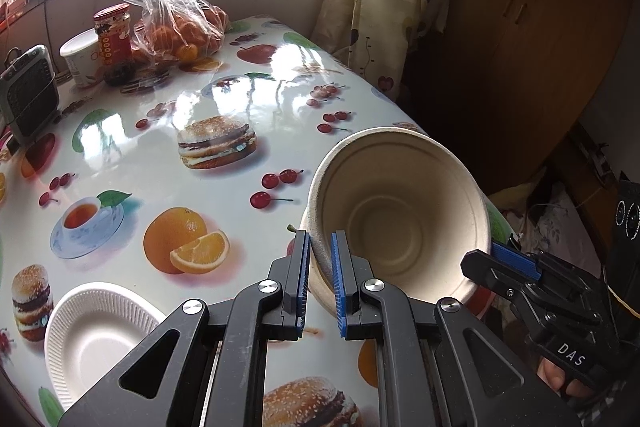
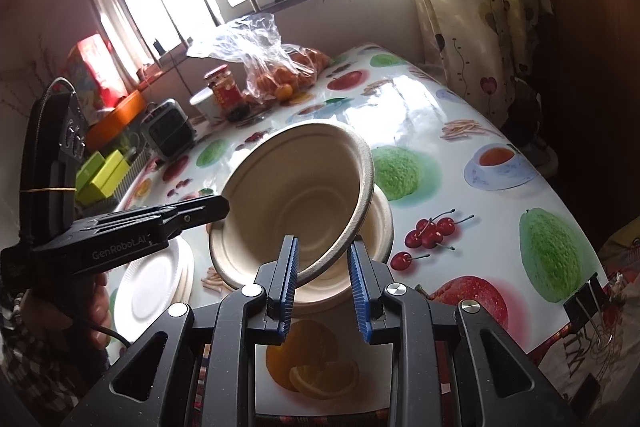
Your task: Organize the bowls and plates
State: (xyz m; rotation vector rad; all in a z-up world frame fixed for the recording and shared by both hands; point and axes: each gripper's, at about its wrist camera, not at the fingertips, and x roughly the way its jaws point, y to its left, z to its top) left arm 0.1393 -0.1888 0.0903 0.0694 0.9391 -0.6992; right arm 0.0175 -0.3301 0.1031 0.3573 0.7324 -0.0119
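A beige paper bowl [image 1: 400, 211] [image 2: 296, 195] hangs tilted just above the fruit-print table [image 1: 160, 163], held from both sides. My left gripper [image 1: 322, 239] is shut on its near-left rim, blue pads pinching the wall. In the right wrist view this gripper's tip [image 2: 216, 209] meets the bowl's left edge. My right gripper [image 2: 324, 245] is shut on the opposite rim, which runs slanting between its pads; it also shows at the right of the left wrist view [image 1: 496, 259]. A second beige bowl [image 2: 382, 223] sits on the table directly beneath. White paper plates [image 1: 96, 335] [image 2: 156, 283] lie to the left.
At the table's far end stand a plastic bag of oranges [image 1: 180, 27], a red-lidded jar [image 1: 114, 35], a white tub [image 1: 80, 59] and a small grey heater [image 1: 28, 95]. The table edge drops off to the right, near a curtain [image 1: 360, 7] and a wooden wardrobe.
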